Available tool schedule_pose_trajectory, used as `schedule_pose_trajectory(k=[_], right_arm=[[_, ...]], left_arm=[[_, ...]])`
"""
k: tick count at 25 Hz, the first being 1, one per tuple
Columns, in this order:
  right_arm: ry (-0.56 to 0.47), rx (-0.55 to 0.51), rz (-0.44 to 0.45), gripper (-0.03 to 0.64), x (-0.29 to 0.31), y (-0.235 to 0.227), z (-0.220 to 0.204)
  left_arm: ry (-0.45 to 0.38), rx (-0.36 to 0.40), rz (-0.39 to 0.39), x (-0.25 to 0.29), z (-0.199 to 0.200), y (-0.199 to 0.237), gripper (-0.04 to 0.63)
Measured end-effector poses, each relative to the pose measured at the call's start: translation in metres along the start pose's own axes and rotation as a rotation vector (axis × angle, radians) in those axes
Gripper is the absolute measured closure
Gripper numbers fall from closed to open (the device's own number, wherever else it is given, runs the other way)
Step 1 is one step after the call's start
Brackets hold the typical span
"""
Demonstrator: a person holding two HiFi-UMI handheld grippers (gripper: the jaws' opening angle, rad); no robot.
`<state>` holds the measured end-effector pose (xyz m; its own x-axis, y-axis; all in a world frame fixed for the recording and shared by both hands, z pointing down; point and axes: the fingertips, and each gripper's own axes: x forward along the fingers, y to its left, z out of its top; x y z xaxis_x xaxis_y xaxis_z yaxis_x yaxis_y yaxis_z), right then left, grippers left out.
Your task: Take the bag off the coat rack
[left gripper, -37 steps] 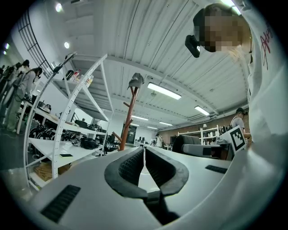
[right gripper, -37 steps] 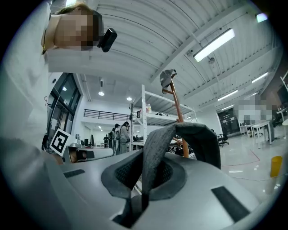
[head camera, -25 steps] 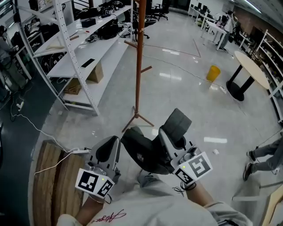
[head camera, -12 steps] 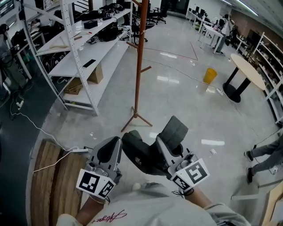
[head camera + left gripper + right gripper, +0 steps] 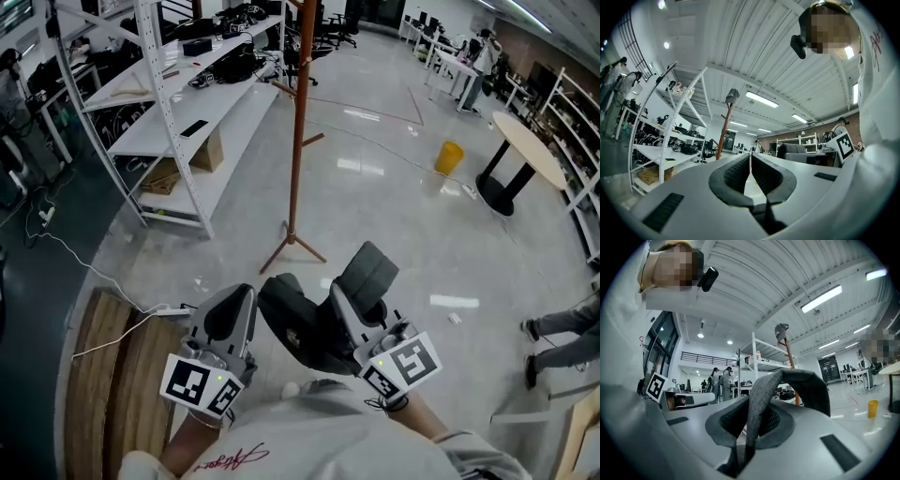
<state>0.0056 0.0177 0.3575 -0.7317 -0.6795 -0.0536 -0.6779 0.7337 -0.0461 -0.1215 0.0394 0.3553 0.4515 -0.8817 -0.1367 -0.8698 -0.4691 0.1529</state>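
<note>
The brown coat rack (image 5: 296, 131) stands on the glossy floor ahead, its pegs bare where I can see them. A dark grey bag (image 5: 295, 330) hangs clear of the rack, close to the person's body between the two grippers. My right gripper (image 5: 345, 317) is shut on the bag's grey strap (image 5: 761, 394), which loops up over the jaws (image 5: 367, 272). My left gripper (image 5: 228, 323) is beside the bag on its left, shut with nothing between its pads (image 5: 736, 171). The rack's pole (image 5: 723, 133) shows far off in the left gripper view, and the same pole (image 5: 790, 364) in the right gripper view.
White shelving (image 5: 178, 103) with cables and boxes runs along the left. A wooden bench (image 5: 103, 375) and a white cable (image 5: 122, 330) lie at lower left. A yellow bin (image 5: 451, 156) and a round table (image 5: 530, 150) stand at right, with a person's legs (image 5: 562, 337) near the edge.
The bag stays in the right gripper. Both grippers and the bag have kept nearly the same place; the head view has shifted slightly, so the rack sits a little farther right.
</note>
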Motion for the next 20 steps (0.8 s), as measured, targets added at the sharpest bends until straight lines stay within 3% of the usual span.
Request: schedule_pose_trajectory(k=[20], right_arm=[[0.009,-0.013,0.007,0.582,-0.008,-0.004,-0.002]], left_arm=[[0.008,0.014,0.003,0.000,-0.004,-0.012,0.568]])
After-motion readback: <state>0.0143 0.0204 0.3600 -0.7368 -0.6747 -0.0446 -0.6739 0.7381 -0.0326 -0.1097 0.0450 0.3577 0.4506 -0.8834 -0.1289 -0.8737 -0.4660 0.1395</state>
